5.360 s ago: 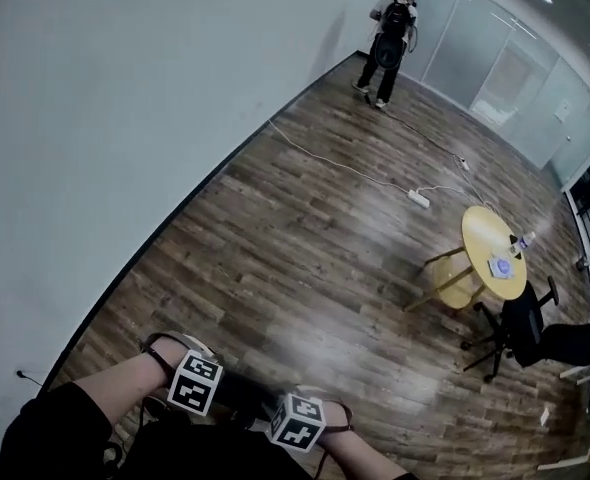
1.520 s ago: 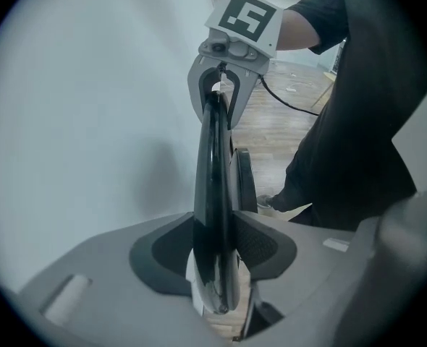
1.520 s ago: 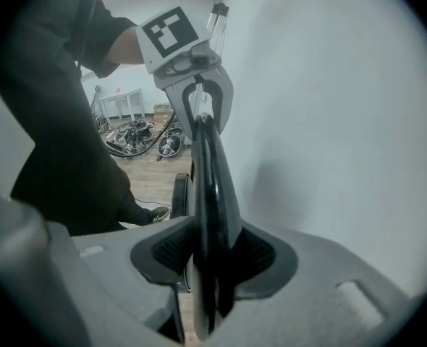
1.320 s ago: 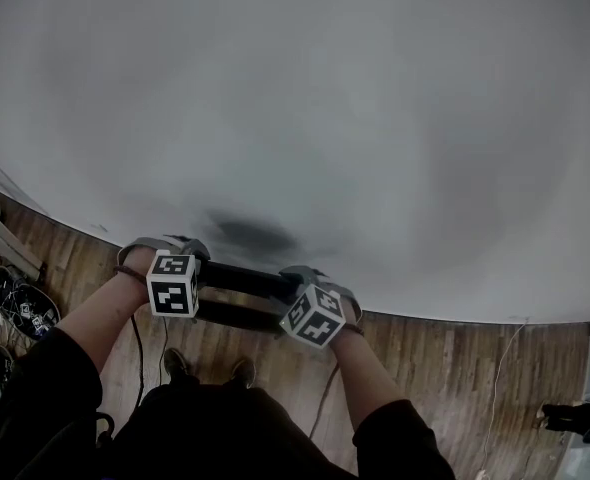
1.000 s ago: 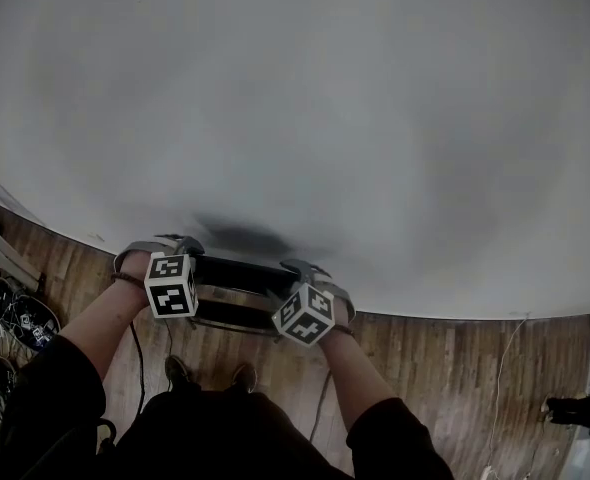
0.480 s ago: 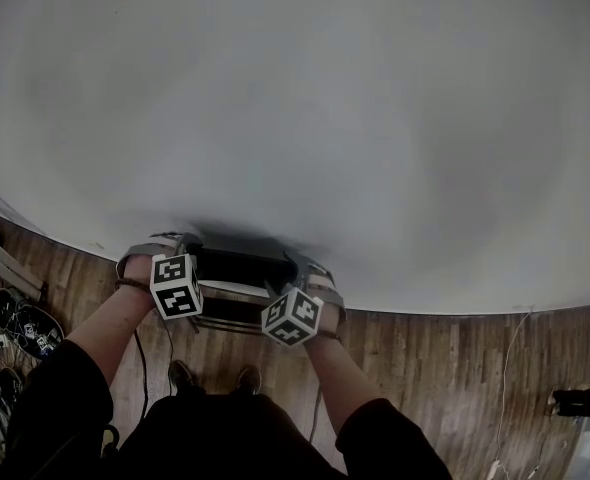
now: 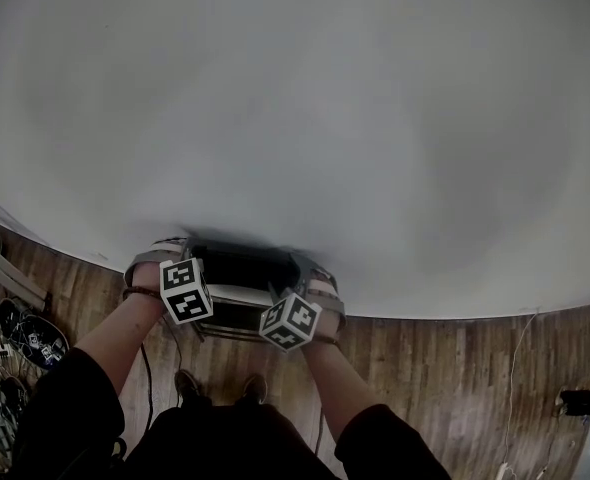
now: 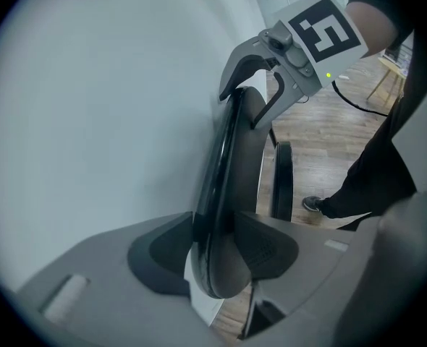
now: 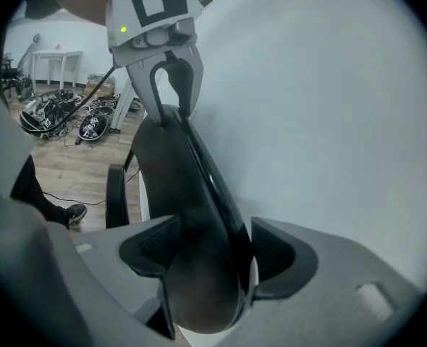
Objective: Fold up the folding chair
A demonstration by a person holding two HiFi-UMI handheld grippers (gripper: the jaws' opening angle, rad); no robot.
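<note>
Folding chair [image 7: 237, 268] is at lower centre of the head view. It looks folded flat, up against the wall [image 7: 295, 108]. Left gripper [image 8: 217, 248] is clamped on its padded top rail [image 8: 239, 157], probably to steady it. Right gripper [image 9: 203, 255] straddles the same rail. Its jaws have just been opening and the wall-side pad looks clear, so I read it as letting go. Legs and feet are hidden behind arms and marker cubes, so can't tell if it stands on the floor [image 7: 445, 368].

Pale wall [image 7: 325, 118] meets wooden floor [image 7: 455, 368]; cable heap [image 7: 20, 333] at left
</note>
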